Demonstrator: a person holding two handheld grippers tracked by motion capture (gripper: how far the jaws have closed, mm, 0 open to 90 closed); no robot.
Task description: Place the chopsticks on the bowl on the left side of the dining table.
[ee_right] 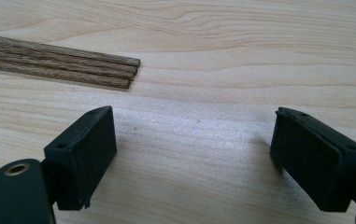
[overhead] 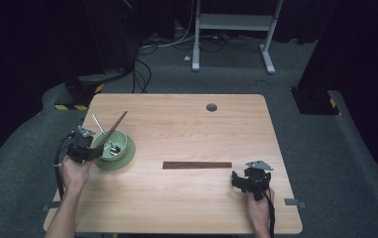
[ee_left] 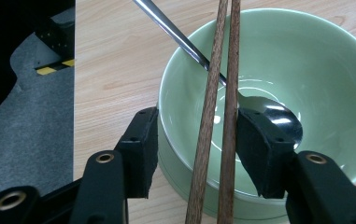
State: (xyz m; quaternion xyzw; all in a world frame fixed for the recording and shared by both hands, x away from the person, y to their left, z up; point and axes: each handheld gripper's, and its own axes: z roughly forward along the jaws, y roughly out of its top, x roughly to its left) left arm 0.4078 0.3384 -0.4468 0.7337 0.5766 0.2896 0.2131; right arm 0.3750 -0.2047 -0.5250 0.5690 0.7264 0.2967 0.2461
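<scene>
A pale green bowl [overhead: 113,146] stands on a green saucer [overhead: 128,157] at the table's left. In the bowl rest a metal spoon [ee_left: 271,116] and a pair of brown chopsticks [ee_left: 211,116], both leaning over the far-left rim. My left gripper [overhead: 93,148] is at the bowl's near-left side. Its jaws [ee_left: 197,120] stand open around the chopsticks, the left pad well apart from them and the right pad close beside. A flat bundle of wooden chopsticks [overhead: 197,165] lies at mid-table. My right gripper [overhead: 239,179] is open just right of that bundle's end [ee_right: 119,70], with bare table between its jaws.
The wooden table [overhead: 186,124] has a round cable hole [overhead: 211,107] near its far edge. Grey carpet surrounds it, and a white desk frame [overhead: 233,29] with cables stands beyond. The left table edge runs close beside the bowl [ee_left: 74,93].
</scene>
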